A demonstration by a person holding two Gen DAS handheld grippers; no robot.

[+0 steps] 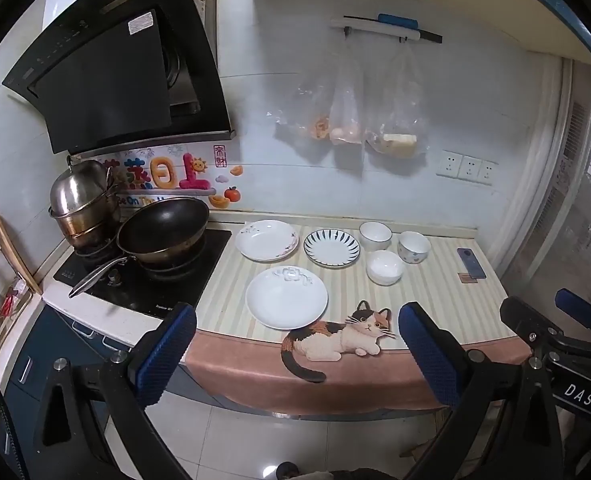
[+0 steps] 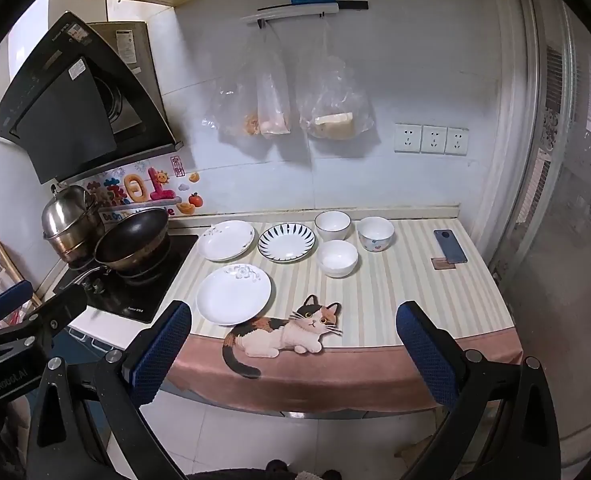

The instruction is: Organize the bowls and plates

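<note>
Both tongs hang wide open and empty — left gripper (image 1: 297, 354), right gripper (image 2: 293, 354) — short of the counter; three plates (image 1: 286, 298) then three bowls (image 1: 384, 267) sit separately, nothing stacked — all to do.
</note>
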